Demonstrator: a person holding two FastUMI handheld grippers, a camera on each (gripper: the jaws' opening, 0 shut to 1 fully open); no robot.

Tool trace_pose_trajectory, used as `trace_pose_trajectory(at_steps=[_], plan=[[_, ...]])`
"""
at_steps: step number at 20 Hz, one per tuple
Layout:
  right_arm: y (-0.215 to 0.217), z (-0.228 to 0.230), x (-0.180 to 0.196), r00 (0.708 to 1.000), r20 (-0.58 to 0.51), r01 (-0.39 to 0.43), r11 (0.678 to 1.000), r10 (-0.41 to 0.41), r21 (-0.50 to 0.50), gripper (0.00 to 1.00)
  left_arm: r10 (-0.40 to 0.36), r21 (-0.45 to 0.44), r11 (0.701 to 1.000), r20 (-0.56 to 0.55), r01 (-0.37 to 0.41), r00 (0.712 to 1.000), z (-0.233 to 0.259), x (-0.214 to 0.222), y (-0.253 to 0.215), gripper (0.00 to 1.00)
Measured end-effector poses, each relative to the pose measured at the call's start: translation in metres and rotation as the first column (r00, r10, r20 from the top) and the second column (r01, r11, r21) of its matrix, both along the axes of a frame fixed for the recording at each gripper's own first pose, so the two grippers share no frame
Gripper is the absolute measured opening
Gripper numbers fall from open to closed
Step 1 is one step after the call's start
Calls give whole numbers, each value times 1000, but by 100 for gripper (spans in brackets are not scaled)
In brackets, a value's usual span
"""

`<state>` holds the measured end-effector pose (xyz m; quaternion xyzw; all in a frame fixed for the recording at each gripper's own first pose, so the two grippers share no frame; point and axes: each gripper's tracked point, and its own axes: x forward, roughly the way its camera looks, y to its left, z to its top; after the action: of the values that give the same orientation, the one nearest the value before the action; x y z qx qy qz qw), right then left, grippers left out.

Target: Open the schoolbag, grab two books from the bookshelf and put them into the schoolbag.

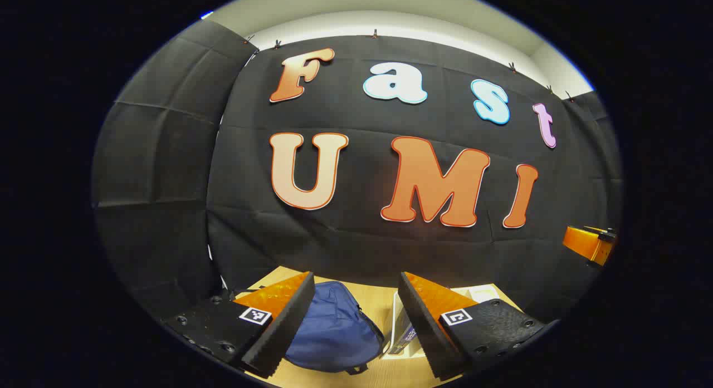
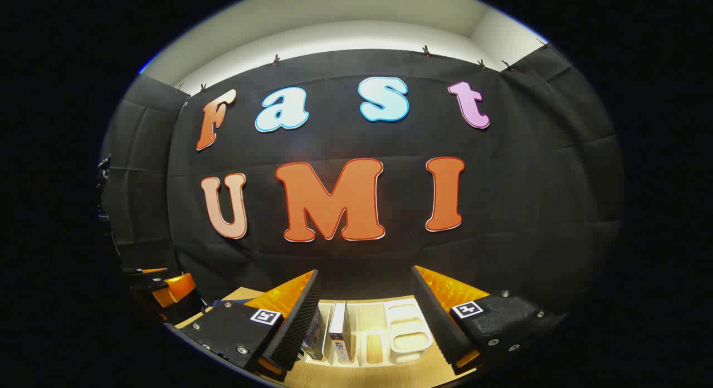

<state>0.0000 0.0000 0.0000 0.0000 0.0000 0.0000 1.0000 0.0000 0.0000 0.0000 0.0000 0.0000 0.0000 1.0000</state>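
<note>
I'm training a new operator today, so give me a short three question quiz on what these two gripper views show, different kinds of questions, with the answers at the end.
1. True or false: the blue schoolbag lies on the wooden table between the left gripper fingers in the left gripper view.
2. Multiple choice: in the right gripper view, the books stand in A) the schoolbag, B) the white bookshelf, C) the right gripper.
3. Fill in: both grippers are ____, holding nothing.

Key: 1 true. 2 B. 3 open.
</note>
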Motion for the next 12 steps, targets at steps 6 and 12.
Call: trace_pose_trajectory(at_steps=[6, 12], plan=[[-3, -7, 2, 1000, -14, 8, 1000, -8, -1, 95, -12, 13, 1000, 3, 12, 1000, -3, 2, -8, 94], [-15, -21, -14, 997, 16, 78, 996, -79, 40, 95, -28, -12, 1000, -63, 28, 998, -46, -4, -18, 94]])
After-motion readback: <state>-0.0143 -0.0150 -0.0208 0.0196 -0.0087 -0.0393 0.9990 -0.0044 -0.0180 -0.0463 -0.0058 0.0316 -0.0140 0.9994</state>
